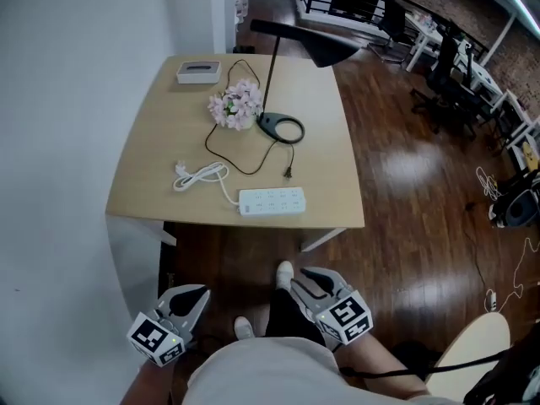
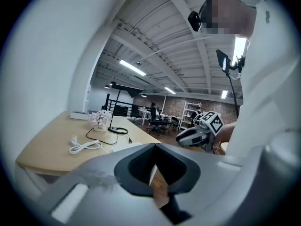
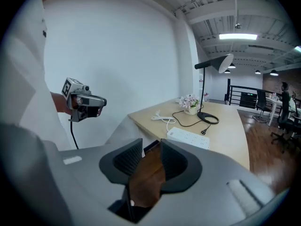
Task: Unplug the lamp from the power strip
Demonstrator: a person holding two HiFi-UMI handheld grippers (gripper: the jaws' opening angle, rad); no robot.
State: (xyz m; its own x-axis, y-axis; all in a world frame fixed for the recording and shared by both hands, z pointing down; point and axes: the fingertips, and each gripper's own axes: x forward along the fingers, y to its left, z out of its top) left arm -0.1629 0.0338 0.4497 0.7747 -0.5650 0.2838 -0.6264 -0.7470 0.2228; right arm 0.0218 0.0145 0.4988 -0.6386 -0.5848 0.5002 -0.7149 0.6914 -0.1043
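Lamp (image 1: pixel 267 123) sits toward the far middle of the table (image 1: pixel 160 150), just right of the flowers (image 1: pixel 236 105). Its black cord loops to the left and comes back toward the near edge. The plug (image 1: pixel 288 174) lies loose on the tabletop just beyond the right end of the power strip (image 1: pixel 272 201), close to it but not in any socket. So to me the unplugging looks done.

That would explain why both claws hang low by the person's legs, well clear of the table. The left gripper (image 1: pixel 201 294) has its jaws closed together with nothing between them. The right gripper (image 1: pixel 300 278) has its jaws a little apart, and only floor shows through the gap. Neither one is reaching for anything.

The strip's own white cord (image 1: pixel 198 175) lies bundled to the left of the strip, and nothing seems to be pulling on it.
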